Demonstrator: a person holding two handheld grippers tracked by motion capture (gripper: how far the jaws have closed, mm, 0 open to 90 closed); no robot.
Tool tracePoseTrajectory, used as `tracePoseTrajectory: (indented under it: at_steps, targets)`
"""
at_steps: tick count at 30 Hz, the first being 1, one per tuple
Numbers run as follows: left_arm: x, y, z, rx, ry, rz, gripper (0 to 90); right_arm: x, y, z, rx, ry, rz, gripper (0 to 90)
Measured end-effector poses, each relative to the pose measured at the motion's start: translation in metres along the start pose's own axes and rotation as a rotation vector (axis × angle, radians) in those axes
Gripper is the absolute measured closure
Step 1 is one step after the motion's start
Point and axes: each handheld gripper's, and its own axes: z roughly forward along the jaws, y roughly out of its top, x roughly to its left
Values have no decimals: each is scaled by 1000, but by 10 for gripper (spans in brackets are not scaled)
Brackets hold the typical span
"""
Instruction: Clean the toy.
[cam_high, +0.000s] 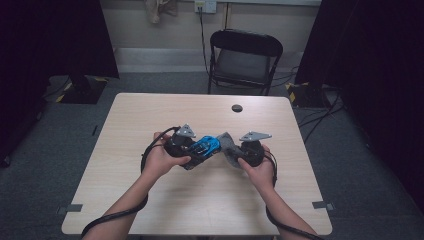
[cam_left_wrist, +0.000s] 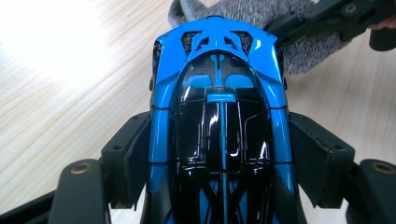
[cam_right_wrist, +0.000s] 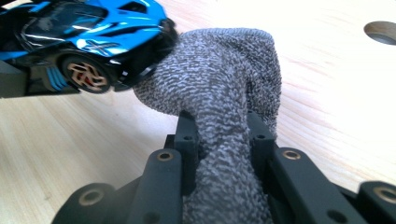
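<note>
The car (cam_left_wrist: 219, 121), blue and black, sits clamped by its sides between the jaws of my left gripper (cam_left_wrist: 219, 154), held over the middle of the tabletop (cam_high: 150, 115). Its end presses into the grey cloth (cam_right_wrist: 219, 93), which my right gripper (cam_right_wrist: 223, 135) pinches tight between its jaws. In the high view both grippers meet near the tabletop's centre, a chair (cam_high: 245, 55) beyond the far edge.

The high view looks forward and down over the table (cam_high: 150, 200); the left gripper view sits close above the blue toy car (cam_left_wrist: 219, 121); the right gripper view faces the grey cloth (cam_right_wrist: 219, 93) closely; all share car and cloth.
</note>
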Motion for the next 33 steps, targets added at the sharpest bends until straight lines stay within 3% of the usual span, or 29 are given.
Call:
tracePoseTrajectory:
  at_steps: [6, 10, 13, 14, 15, 16, 18, 22, 27, 33]
  targets:
    - [6, 1, -5, -21, 17, -19, 282, -5, -3, -2, 18, -18, -2, 725]
    - [10, 7, -8, -25, 37, -16, 282, 0, -9, 1, 37, -7, -29, 725]
    - [10, 13, -6, -38, 45, -17, 282, 11, -9, 3, 35, 23, -52, 724]
    - [9, 18, -4, -45, 44, -18, 282, 22, -8, 5, 36, 58, -57, 724]
    - [9, 18, -4, -45, 44, -18, 282, 22, -8, 5, 36, 58, -57, 724]
    - [7, 23, 0, -53, 41, -14, 282, 35, -8, 8, 35, 96, -79, 724]
    - [5, 27, 3, -57, 40, -16, 282, 46, -7, 10, 35, 122, -98, 723]
    - [-2, 31, 10, -67, 16, -14, 282, 59, -6, 15, 21, 168, -94, 722]
    - [-9, 30, 14, -65, 1, -7, 282, 58, -3, 16, -5, 173, -62, 722]
    - [-7, 25, 13, -49, -6, -9, 282, 44, -3, 12, -8, 125, -34, 722]
